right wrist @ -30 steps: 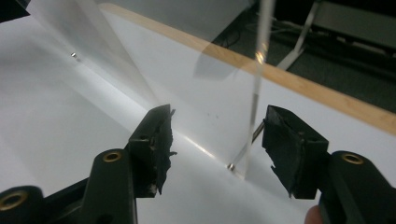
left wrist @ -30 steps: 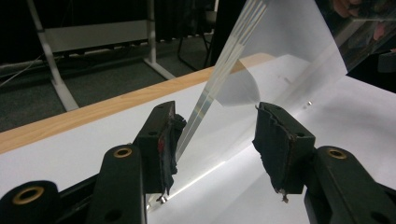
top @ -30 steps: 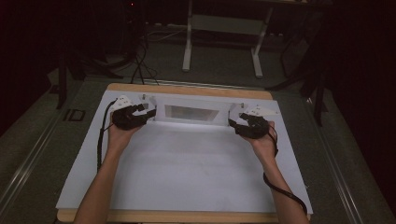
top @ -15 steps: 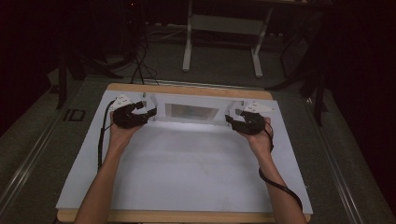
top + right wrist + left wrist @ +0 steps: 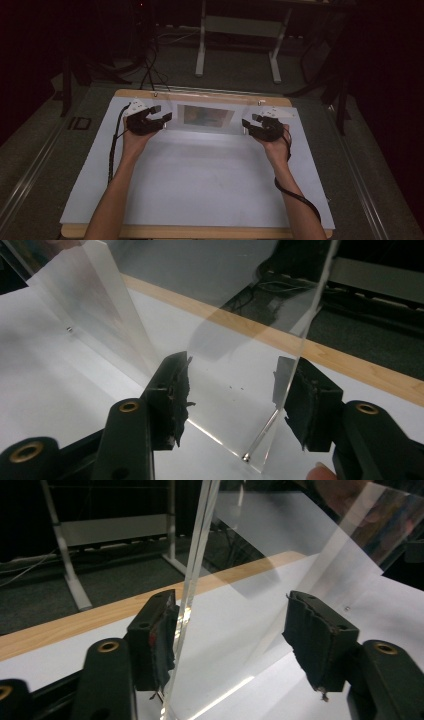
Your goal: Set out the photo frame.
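A clear acrylic stand (image 5: 207, 116) with a coloured picture in it is upright at the far middle of the white table sheet (image 5: 200, 180). My left gripper (image 5: 162, 114) is at its left end and my right gripper (image 5: 248, 120) at its right end. In the left gripper view, the left gripper (image 5: 232, 625) is open and the acrylic's edge (image 5: 192, 580) runs between the jaws, close against the left jaw. In the right gripper view, the right gripper (image 5: 237, 390) is open too, with the acrylic panel (image 5: 225, 315) between the jaws and its edge beside the right jaw.
The wooden table rim (image 5: 200, 95) runs just behind the stand. Beyond it lie the dark floor, cables (image 5: 150, 70) and a metal frame's legs (image 5: 237, 45). Each gripper's cable trails back along the person's forearm.
Both grippers have edged inward along the stand's ends, the right one moving slightly left. The panel's picture now looks coloured instead of bright white.
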Demonstrator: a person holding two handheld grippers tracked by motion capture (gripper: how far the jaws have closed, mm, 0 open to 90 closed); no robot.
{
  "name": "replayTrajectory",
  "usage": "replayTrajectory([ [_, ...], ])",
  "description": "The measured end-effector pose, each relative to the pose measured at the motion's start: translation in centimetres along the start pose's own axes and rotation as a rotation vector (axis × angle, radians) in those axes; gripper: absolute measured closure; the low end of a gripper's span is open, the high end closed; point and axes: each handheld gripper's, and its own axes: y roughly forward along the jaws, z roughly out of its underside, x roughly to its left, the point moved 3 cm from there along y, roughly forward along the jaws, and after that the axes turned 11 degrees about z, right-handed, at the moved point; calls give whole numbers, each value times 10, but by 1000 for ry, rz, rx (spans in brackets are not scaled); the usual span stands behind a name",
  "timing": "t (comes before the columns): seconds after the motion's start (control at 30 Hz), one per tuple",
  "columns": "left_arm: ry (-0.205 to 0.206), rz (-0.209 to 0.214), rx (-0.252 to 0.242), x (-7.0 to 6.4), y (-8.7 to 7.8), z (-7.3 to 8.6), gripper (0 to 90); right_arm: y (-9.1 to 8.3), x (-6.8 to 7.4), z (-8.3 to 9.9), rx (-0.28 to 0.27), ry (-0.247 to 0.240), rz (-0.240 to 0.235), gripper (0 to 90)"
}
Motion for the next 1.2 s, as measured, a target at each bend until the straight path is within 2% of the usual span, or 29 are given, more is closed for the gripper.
replayTrajectory([
  [0.13, 11, -22, 8, 0, 2, -1, 404, 1, 1, 0, -5, -15, 21, 465],
  [0.33, -6, -40, -7, 3, 4, -1, 380, 5, 3, 2, 1, -30, 38, 465],
  [0.43, -16, -34, -9, 4, 5, -1, 344, 6, 2, 2, 3, -33, 35, 463],
  [0.6, -7, -20, -6, 4, 6, -1, 344, 8, 3, 3, 6, -34, 30, 460],
  [0.7, 18, -14, 24, 2, 11, -2, 345, 9, 3, 3, 5, -35, 30, 457],
  [0.77, 41, -38, 49, -1, 15, -4, 332, 9, 3, 4, 4, -33, 29, 457],
  [0.9, 22, -48, 30, 0, 16, -3, 335, 10, 3, 3, 3, -24, 35, 458],
  [0.97, 22, -48, 30, 0, 16, -3, 338, 11, 2, 3, 1, -19, 35, 458],
  [1.0, 18, -64, 17, 0, 17, -2, 336, 12, 2, 3, -5, -19, 41, 459],
  [1.2, 25, -87, 4, -1, 18, -2, 335, 13, 3, 3, -13, -23, 51, 461],
])
